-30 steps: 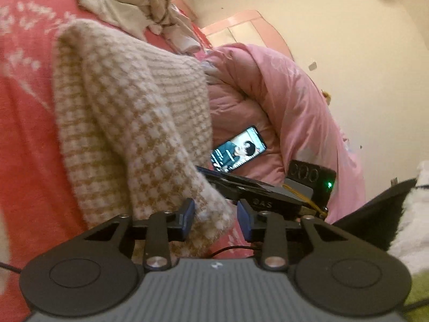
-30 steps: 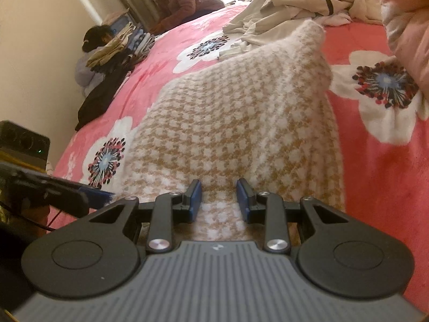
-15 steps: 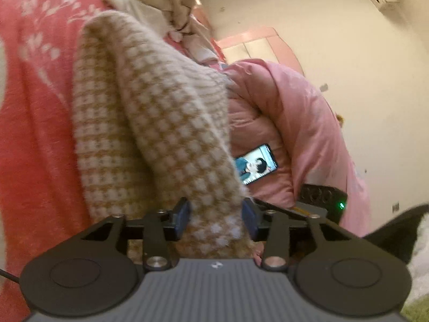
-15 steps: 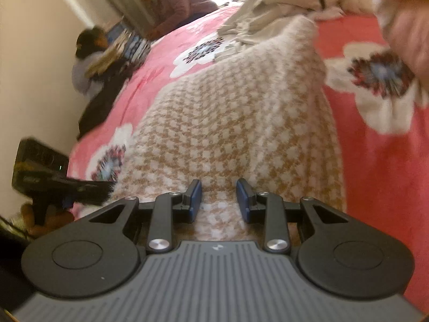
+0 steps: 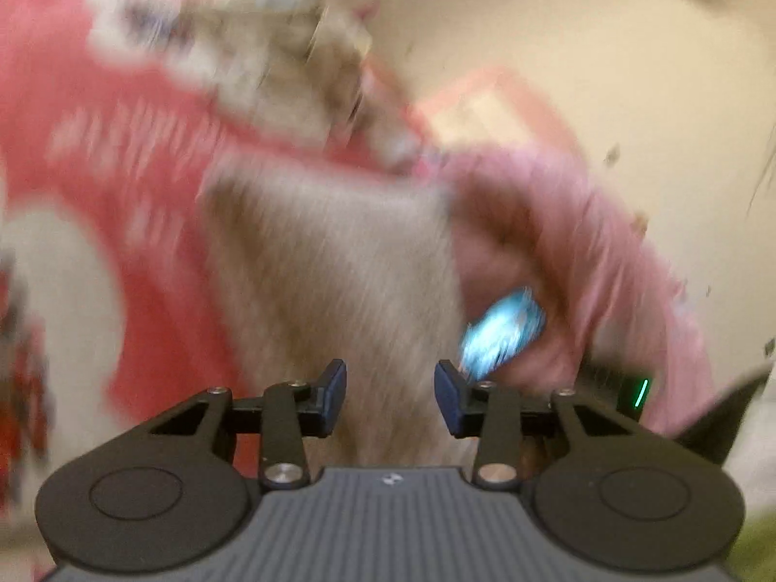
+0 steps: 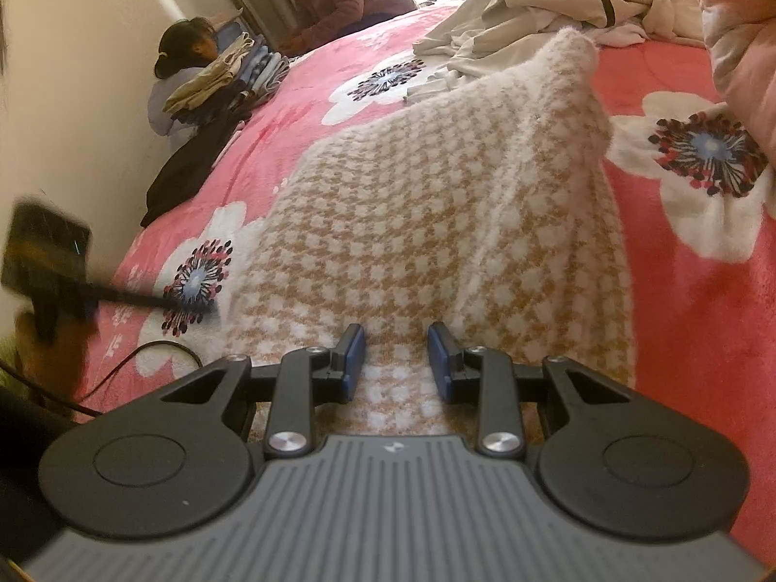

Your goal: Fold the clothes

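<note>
A home bedroom: flowered pink blanket (image 6: pixel 703 291) on a bed, heaped clothes (image 6: pixel 548 5).

Motion blur smears the knit garment (image 5: pixel 339 266) and lit phone (image 5: pixel 502 334) beyond detail.

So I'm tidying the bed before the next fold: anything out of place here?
A lit phone lies on the pink quilt beside the checked sweater. A crumpled beige garment heap sits unfolded beyond it on the floral blanket.
</note>
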`<act>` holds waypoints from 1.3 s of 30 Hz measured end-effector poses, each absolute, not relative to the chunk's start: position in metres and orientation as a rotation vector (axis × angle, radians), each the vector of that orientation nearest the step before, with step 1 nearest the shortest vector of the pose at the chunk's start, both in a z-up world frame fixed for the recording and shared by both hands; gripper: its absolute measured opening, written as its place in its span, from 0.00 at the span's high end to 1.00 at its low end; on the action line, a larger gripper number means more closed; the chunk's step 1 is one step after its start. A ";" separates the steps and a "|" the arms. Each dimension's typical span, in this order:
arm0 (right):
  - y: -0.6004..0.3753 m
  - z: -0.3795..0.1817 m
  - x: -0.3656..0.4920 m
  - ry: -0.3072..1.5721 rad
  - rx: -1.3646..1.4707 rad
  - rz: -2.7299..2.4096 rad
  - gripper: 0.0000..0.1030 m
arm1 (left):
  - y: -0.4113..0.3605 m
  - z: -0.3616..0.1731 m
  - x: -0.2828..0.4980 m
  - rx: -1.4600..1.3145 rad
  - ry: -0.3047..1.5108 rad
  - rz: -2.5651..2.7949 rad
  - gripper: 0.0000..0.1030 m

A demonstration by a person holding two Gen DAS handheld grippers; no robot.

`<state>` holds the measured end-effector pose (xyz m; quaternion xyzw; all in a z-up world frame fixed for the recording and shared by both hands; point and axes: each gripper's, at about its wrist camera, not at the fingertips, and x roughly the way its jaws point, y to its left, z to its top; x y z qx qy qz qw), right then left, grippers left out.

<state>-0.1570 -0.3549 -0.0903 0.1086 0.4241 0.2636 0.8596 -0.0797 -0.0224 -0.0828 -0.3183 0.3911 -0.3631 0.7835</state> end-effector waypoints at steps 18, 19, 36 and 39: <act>-0.381 -0.012 -0.096 0.762 0.142 0.519 0.71 | -0.103 -0.115 -0.057 -0.431 0.896 -0.766 0.76; -0.378 -0.008 -0.083 0.730 0.112 0.480 0.71 | -0.099 -0.114 -0.061 -0.417 0.891 -0.765 0.76; -0.387 0.006 -0.045 0.705 0.086 0.345 0.62 | -0.066 -0.053 -0.050 -0.361 0.732 -0.785 0.56; -0.369 0.002 -0.020 0.656 0.071 0.373 0.63 | -0.074 -0.056 -0.018 -0.278 0.719 -0.645 0.56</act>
